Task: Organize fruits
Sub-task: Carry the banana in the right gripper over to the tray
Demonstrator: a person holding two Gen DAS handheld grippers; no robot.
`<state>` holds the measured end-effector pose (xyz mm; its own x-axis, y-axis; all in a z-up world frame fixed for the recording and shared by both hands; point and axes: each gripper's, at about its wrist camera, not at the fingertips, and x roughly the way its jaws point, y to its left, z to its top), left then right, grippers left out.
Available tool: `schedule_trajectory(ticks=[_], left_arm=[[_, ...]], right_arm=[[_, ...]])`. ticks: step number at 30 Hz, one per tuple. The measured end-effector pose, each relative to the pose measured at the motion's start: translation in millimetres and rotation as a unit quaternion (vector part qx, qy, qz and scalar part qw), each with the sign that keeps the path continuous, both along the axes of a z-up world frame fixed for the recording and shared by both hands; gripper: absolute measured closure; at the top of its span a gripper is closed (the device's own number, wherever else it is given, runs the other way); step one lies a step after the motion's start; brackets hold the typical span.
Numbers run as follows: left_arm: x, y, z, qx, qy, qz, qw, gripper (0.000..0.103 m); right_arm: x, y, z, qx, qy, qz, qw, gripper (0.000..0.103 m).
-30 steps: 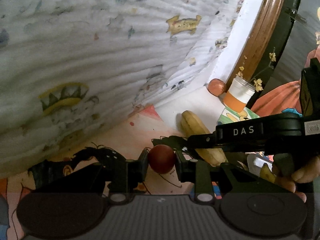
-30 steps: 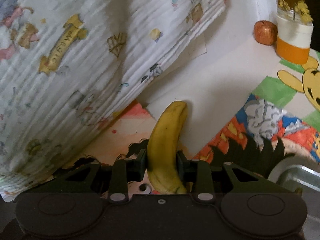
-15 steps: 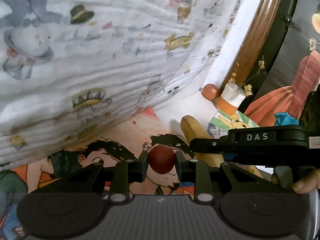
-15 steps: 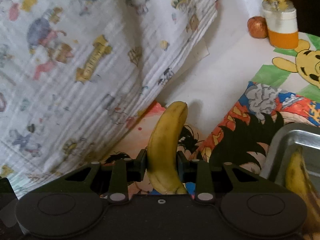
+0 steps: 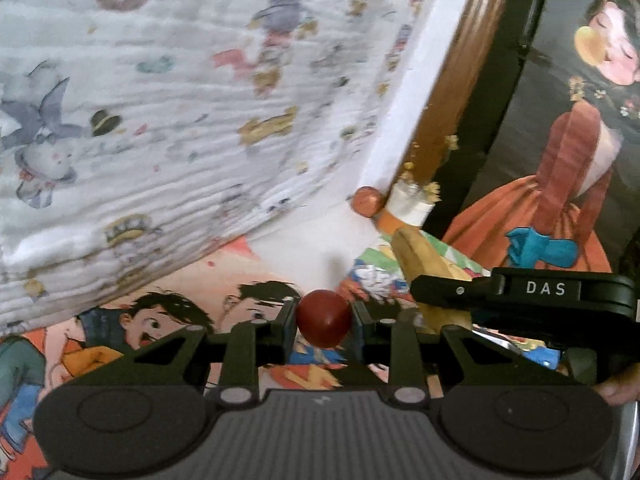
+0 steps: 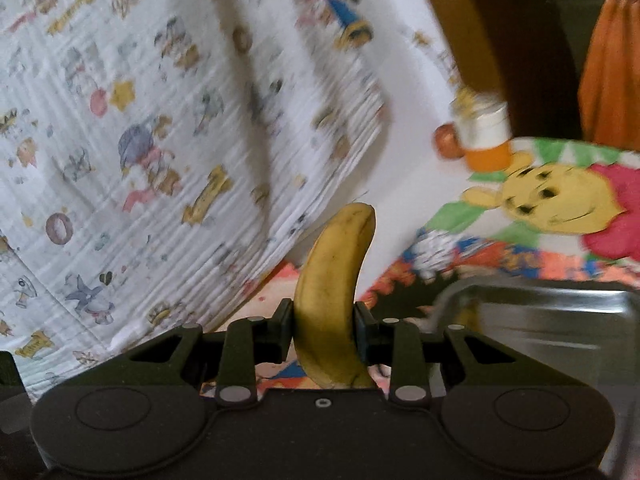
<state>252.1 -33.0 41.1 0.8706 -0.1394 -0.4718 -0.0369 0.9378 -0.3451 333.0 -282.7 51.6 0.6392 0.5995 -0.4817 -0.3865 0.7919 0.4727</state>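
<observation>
Through the left wrist camera I see my left hand-held gripper (image 5: 324, 320) clamped on a small dark red round fruit (image 5: 323, 323), one finger pressed to each side of it. The fruit sits right at the fingertips, held above a table (image 5: 304, 240) covered with cartoon drawings. Ahead and to the left hangs a white cloth with cartoon prints (image 5: 180, 120). Ahead and to the right, the other hand-held gripper (image 5: 524, 292) crosses the view, marked DAS, with a banana (image 5: 420, 256) sticking out beyond it. Farther ahead on the right, an orange-red round fruit (image 5: 367, 202) rests against a white and orange cup (image 5: 408, 210) holding small yellow flowers. Behind them leans a framed painting of a woman in a red dress (image 5: 560, 184).

Through the right wrist camera, my right hand-held gripper (image 6: 324, 332) squeezes the banana (image 6: 332, 288) around its lower half; the fruit stands nearly upright between the fingers, its tip curving forward and to the right. The same printed cloth (image 6: 160, 140) fills the space ahead and to the left. Just to the right of the fingers lies a metal tray (image 6: 540, 312), and something yellow shows at its near left corner, too blurred to name. Beyond the tray is a Winnie the Pooh drawing (image 6: 552, 196), and far ahead on the right the cup (image 6: 482, 132) stands with the round fruit (image 6: 448, 142) touching its left side. This view is blurred.
</observation>
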Motion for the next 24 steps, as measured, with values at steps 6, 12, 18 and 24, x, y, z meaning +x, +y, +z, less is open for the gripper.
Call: schedule_trajectory(ticks=[6,12,18,24], left_arm=[[-10.3,-31.0,0.4,-0.006,-0.006,-0.027,0.9996,0.072],[-21.5,-63.2,-3.8,-0.002,-0.007,-0.059,0.9982,0.072],[-29.8,-91.3,-11.4,0.008,0.002,-0.086,0.9962,0.072],[-36.0,-112.3,-20.0,0.022,0.016,-0.111,0.9935,0.072]], right_arm=[[-25.9,-48.2,1.1,-0.014,-0.029,-0.056,0.998,0.07],[-44.5,-78.9,-8.7,-0.018,-0.037,-0.085,0.996,0.07],[-54.3,-96.0,-22.0,-0.016,-0.029,-0.103,0.994,0.07],[-60.2,-108.5,-42.8,-0.022,-0.008,-0.113,0.993,0.07]])
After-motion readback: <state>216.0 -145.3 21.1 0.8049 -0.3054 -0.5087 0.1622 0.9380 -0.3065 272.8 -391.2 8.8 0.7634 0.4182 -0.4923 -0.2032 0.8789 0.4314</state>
